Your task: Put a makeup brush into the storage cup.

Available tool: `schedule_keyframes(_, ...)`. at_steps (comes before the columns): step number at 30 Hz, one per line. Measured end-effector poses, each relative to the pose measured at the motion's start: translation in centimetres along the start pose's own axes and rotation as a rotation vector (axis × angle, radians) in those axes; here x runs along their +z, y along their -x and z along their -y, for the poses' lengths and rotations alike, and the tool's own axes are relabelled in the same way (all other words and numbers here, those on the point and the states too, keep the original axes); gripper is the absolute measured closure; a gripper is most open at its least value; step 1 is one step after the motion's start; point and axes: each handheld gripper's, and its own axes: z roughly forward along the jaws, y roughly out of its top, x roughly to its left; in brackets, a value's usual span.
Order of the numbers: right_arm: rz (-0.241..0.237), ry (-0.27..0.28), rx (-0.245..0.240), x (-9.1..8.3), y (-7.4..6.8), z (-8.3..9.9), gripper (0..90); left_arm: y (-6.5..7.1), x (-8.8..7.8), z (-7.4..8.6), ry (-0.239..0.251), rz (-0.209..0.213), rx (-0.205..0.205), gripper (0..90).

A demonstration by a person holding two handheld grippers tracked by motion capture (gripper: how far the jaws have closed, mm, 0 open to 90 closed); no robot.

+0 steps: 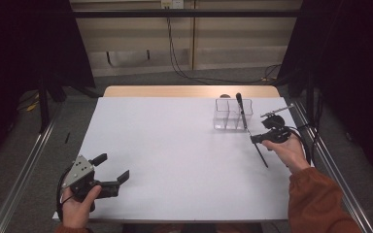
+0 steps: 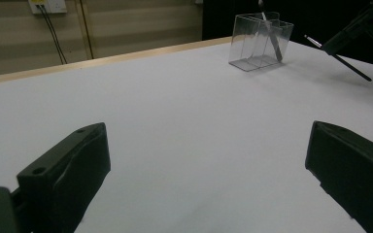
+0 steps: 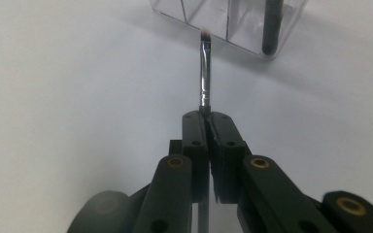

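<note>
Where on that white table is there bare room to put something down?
The wide stretch between the left gripper and the clear organizer is bare. It is crowded at the far right, where the right gripper holds a thin brush beside it.

Table: my white tabletop (image 1: 175, 145) with a wooden far edge.
Floor: grey carpet (image 1: 141, 77), black cables trailing.
Wall: beige panels (image 1: 136, 34).
Sides: dark curtains (image 1: 19, 43).

Your organiser (image 1: 232, 115) stands at the far right of the surface (image 1: 175, 155) (one brush (image 1: 240, 108) standing in it). Your right gripper (image 1: 255, 139) holds a second brush (image 3: 204, 73) just before it; your left gripper (image 1: 112, 167) sits near-left.
</note>
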Motion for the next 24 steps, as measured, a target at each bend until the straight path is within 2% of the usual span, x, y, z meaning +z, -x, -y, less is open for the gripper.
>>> schedule_keyframes(5, -0.010, 0.059, -0.011, -0.1, -0.2, 0.5, 86.8, 0.1, 0.0, 0.0, -0.001, -0.001, -0.001, 2.4)
schedule_keyframes(10, -0.020, 0.145, -0.012, -0.7, -0.2, 0.7, 86.8, 0.0, 0.0, 0.0, -0.003, 0.001, -0.004, 2.4)
schedule_keyframes(14, -0.021, 0.198, -0.020, -1.0, -0.1, 0.7, 86.8, 0.0, 0.1, 0.0, 0.001, 0.002, -0.023, 2.4)
schedule_keyframes(18, -0.026, 0.252, -0.019, -1.3, -0.3, 0.8, 86.9, 0.0, 0.1, 0.0, 0.003, 0.002, -0.023, 2.4)
schedule_keyframes(21, -0.029, 0.255, -0.020, -1.2, -0.3, 1.0, 86.9, 0.0, 0.1, 0.0, -0.004, 0.001, -0.016, 2.4)
schedule_keyframes(24, -0.031, 0.286, -0.025, -1.2, -0.3, 1.2, 86.8, 0.0, 0.1, 0.0, 0.000, 0.003, -0.009, 2.5)
